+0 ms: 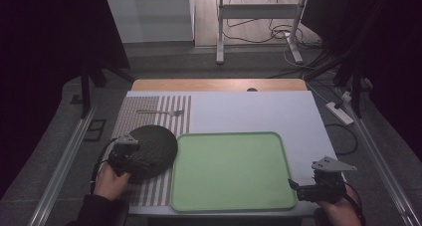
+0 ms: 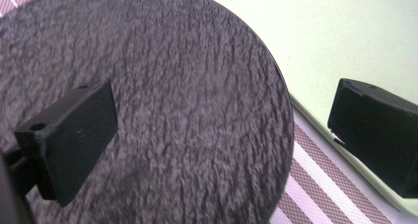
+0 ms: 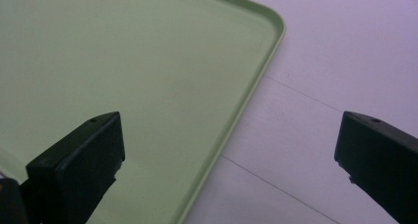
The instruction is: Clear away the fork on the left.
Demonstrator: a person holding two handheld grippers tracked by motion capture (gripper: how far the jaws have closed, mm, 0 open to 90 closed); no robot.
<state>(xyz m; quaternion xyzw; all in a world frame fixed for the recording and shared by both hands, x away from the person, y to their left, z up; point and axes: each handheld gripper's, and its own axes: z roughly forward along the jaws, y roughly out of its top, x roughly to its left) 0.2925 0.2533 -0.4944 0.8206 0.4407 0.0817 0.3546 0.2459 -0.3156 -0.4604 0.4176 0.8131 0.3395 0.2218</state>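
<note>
Tools (image 1: 130,162) (image 1: 298,188) both agape over striped mat (image 1: 149,114), green tray (image 1: 229,171), white tabletop (image 1: 249,111).

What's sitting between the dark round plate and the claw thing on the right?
In the high view, the green tray lies between the dark round plate and the right gripper; nothing rests on it.

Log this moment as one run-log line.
left gripper: open over dark round plate | right gripper: open, straddling green tray edge | fork: on striped placemat

Dim, dark-edged high view; brighter, soft, slightly blurred close gripper views.
</note>
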